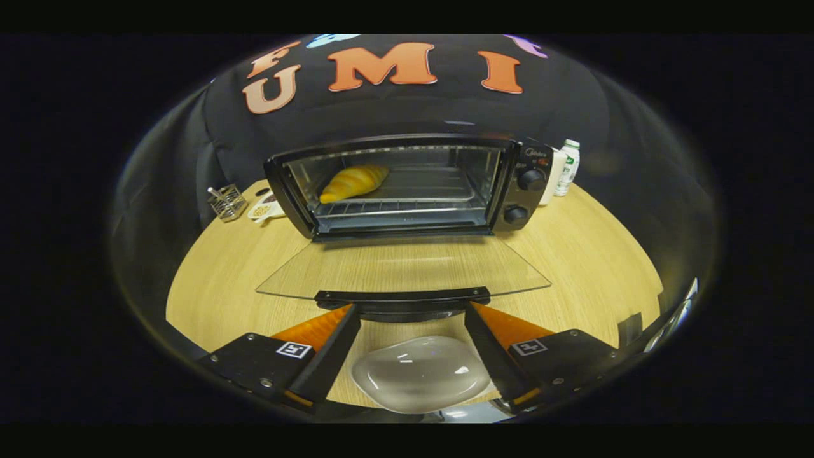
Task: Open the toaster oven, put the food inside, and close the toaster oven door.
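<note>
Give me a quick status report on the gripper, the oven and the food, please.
Gripper open, fingers either side of the black door handle. Black toaster oven open, glass door flat down. Golden bread roll on rack inside. Nothing blocking the door.

One toaster oven [407, 187], one croissant [353, 182], two knobs [531, 179], one bottle [567, 167], one clear dish [420, 373], one wire rack [227, 202].

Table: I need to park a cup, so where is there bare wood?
Bare table lies right of the open glass door, and left of it. It is crowded beside the toaster oven: rack, dish, bottle. The gripper, jaws open, sits at the door handle.
</note>
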